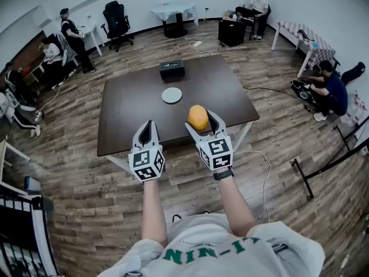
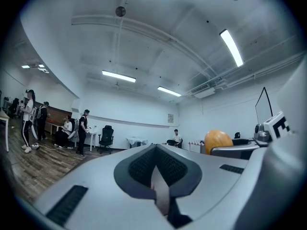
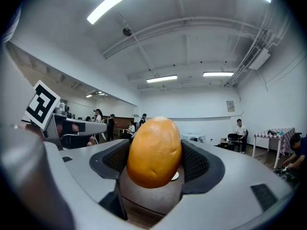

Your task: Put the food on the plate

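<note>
Looking down, the head view alone shows the plate [image 1: 171,95] on the desk [image 1: 132,111], ahead of both grippers. The right gripper [image 3: 154,176] pinches the food [image 3: 154,150]; the left gripper [image 2: 156,164] is pressed together, empty. From the left gripper view, the food's lower half is cut off.

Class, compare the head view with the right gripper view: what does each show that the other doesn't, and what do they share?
Only the head view: the black box at the far side of the table, and the person's forearms. Only the right gripper view: the ceiling lights and the textured pads pressed against the food's sides. Both: the orange food clamped in the right gripper, and the left gripper beside it.
</note>
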The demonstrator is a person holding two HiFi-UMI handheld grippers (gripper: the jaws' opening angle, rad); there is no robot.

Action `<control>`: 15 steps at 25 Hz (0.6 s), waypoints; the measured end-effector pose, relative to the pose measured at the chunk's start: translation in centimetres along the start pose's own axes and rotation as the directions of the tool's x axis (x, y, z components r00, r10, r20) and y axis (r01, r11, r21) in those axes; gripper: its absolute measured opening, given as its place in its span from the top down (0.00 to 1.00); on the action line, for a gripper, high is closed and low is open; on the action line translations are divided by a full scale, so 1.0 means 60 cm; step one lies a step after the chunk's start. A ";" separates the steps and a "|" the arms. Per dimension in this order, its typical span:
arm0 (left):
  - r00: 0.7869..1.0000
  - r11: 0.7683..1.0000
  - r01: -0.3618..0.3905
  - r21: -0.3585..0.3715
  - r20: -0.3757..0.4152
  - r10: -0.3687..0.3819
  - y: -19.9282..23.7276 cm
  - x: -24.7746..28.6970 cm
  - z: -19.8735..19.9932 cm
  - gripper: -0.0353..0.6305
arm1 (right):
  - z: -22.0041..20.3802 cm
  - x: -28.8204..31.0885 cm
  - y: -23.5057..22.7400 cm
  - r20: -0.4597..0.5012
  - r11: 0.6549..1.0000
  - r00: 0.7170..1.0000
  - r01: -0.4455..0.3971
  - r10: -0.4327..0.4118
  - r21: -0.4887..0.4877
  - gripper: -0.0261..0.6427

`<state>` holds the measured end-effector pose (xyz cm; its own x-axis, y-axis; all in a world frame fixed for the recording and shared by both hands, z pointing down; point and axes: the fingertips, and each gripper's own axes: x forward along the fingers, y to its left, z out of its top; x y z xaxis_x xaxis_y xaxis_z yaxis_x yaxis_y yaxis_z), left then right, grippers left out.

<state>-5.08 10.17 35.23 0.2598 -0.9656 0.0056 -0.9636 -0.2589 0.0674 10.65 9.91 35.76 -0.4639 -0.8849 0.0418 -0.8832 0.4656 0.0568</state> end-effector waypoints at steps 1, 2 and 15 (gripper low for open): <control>1.000 1.000 -0.002 0.001 0.001 0.002 -0.006 0.002 0.001 0.93 | -0.001 -0.002 -0.004 0.002 1.000 1.000 -0.007 0.007 0.004 0.45; 1.000 1.000 -0.003 0.001 0.002 0.003 -0.012 0.005 0.002 0.93 | -0.002 -0.003 -0.007 0.004 1.000 1.000 -0.015 0.015 0.010 0.45; 0.999 1.000 0.000 -0.002 -0.035 0.000 -0.012 0.077 -0.050 0.93 | -0.067 0.059 -0.048 -0.034 0.998 0.999 -0.013 0.016 0.066 0.45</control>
<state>-2.98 5.96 38.19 0.2620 -0.9642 0.0404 -0.9634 -0.2588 0.0693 11.84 5.50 39.73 -0.4748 -0.8767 0.0770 -0.8796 0.4755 -0.0100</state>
